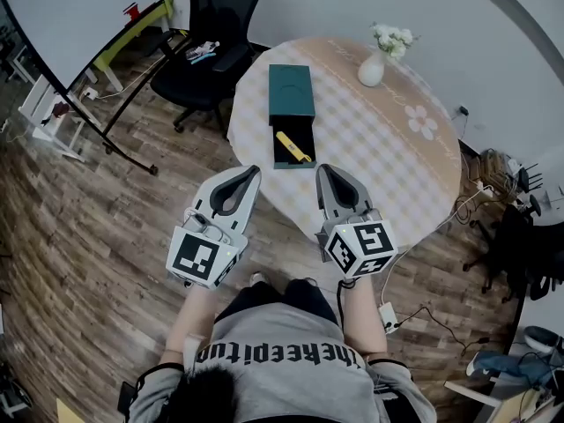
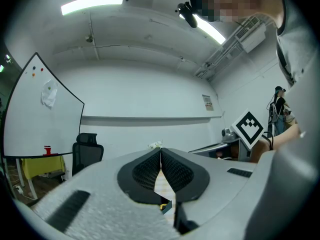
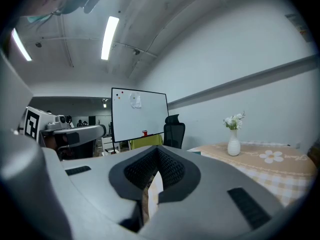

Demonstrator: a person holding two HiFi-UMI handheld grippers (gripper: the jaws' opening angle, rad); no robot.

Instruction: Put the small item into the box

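**Small item in the box, both grippers clenched and empty**

The head view looks down on a round bench with a checked cloth. On its near-left part lies the box, with a teal half farther from the person and a dark open half nearer. The small yellow item lies slantwise inside the dark open half. A white vase with pale flowers stands on the far side of the bench, well apart from the box.

The left gripper and the right gripper are held side by side at the near edge of the bench. Both point toward the box and touch neither it nor the item. Each carries its marker cube close to the person's body.

In the left gripper view, the left gripper's fingers are clenched, the tips meeting with nothing between them. Only a strip of the checked cloth shows through the gap lower down. In the right gripper view, the right gripper's fingers are likewise clenched tip to tip and hold nothing.

A black office chair stands on the wooden floor beyond the bench, beside a whiteboard.
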